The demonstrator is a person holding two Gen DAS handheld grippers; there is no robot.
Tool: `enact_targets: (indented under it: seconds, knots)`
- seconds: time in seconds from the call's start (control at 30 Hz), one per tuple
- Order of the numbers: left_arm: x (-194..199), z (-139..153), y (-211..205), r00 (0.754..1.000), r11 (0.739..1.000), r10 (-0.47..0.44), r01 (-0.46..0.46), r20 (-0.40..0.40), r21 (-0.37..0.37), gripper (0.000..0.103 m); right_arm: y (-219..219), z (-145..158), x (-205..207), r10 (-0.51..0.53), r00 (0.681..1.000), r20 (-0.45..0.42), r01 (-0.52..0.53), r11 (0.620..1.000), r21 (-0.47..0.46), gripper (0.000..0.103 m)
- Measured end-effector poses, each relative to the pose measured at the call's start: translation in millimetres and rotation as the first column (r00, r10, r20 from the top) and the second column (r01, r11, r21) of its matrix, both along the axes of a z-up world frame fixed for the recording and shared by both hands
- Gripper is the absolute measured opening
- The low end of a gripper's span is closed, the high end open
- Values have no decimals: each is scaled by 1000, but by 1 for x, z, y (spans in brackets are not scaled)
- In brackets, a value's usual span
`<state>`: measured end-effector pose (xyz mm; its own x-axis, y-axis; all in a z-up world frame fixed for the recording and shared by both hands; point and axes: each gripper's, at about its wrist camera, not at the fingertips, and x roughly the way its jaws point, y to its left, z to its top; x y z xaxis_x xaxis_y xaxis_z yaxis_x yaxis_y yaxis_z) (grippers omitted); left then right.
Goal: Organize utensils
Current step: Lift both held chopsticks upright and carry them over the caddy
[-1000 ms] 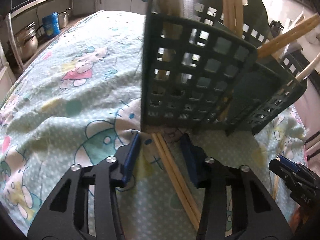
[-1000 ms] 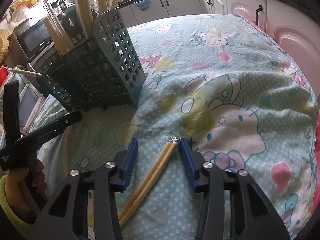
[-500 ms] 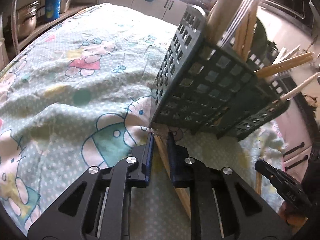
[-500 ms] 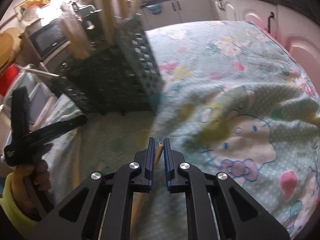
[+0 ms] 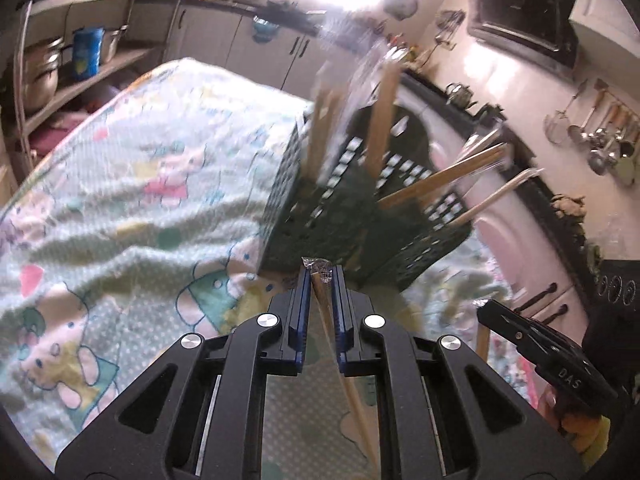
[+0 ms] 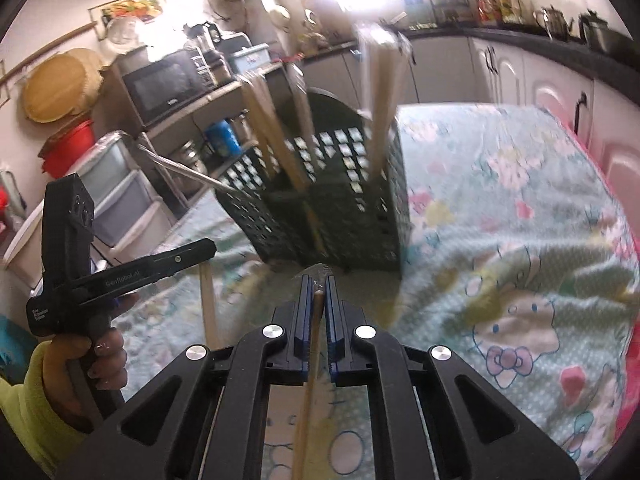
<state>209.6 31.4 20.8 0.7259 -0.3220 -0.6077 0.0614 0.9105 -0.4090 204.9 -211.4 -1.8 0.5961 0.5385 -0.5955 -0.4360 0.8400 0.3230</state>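
Chopsticks (image 5: 320, 286) pale wood, apparently plastic-wrapped, clamped in left gripper (image 5: 319, 280) jaws.

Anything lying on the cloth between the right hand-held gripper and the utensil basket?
No: in the right wrist view, only bare patterned cloth separates the right hand-held gripper, shut on wrapped chopsticks, from the utensil basket.

A cartoon-print cloth (image 5: 132, 208) covers the table — a dark slotted utensil basket (image 5: 360, 216) stands on it.
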Motion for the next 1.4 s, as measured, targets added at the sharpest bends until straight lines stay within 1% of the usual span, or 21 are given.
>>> enact_targets:
  seconds: [0.17, 0.33, 0.5, 0.77, 0.9, 1.1, 1.4]
  knots:
    - [-8, 27, -16, 997, 999, -37, 36, 69, 12, 4, 3, 28, -8, 16, 997, 72, -18, 1000, 18, 6]
    - [-12, 52, -23, 990, 998, -65, 61, 127, 30, 4, 2, 54, -17, 22, 990, 143, -27, 999, 35, 6]
    - [-14, 78, -31, 979, 995, -96, 89, 177, 44, 4, 1, 74, -18, 16, 981, 192, -26, 998, 52, 6]
    - [-18, 115, -37, 958, 993, -113, 99, 262, 65, 3, -3, 108, -17, -11, 962, 273, -9, 997, 74, 6]
    - [-16, 132, -39, 948, 993, -107, 89, 299, 74, 3, -7, 128, -12, -30, 948, 315, 6, 997, 78, 6]
    - [-9, 154, -33, 935, 996, -69, 46, 349, 74, 3, -14, 153, -3, -66, 927, 370, 31, 995, 99, 6]
    - [1, 182, -21, 914, 996, -13, -23, 405, 85, 3, -19, 175, 21, -123, 902, 413, 86, 990, 107, 6]
